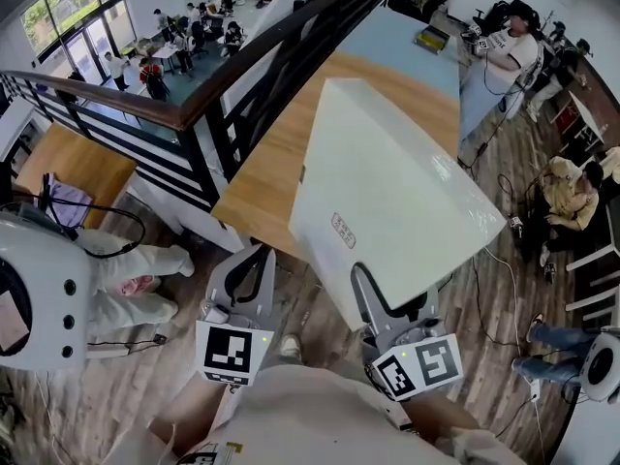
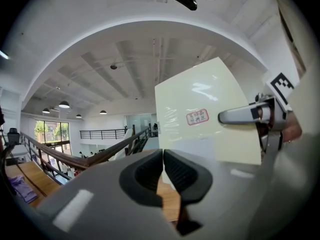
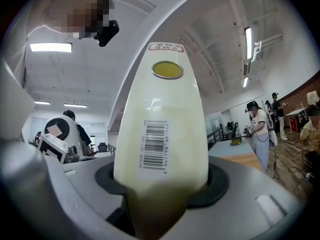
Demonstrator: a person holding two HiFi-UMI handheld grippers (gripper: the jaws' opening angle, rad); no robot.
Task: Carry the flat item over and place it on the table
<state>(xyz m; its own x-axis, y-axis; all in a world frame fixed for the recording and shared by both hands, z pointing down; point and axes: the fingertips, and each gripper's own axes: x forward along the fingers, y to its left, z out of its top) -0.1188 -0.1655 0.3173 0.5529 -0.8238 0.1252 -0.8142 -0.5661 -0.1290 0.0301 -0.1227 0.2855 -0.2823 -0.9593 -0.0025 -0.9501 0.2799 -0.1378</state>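
Board (image 1: 387, 192) corner inside right hand-held gripper (image 1: 392, 303)

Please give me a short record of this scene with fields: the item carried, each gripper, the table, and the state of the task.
item: flat cream board, with a barcode label and a red-framed sticker
right gripper: shut on the flat cream board at its near edge
left gripper: shut, nothing between its jaws, apart from the board
table: wooden top, ahead, partly hidden by the board
task state: board held in the air, not yet placed
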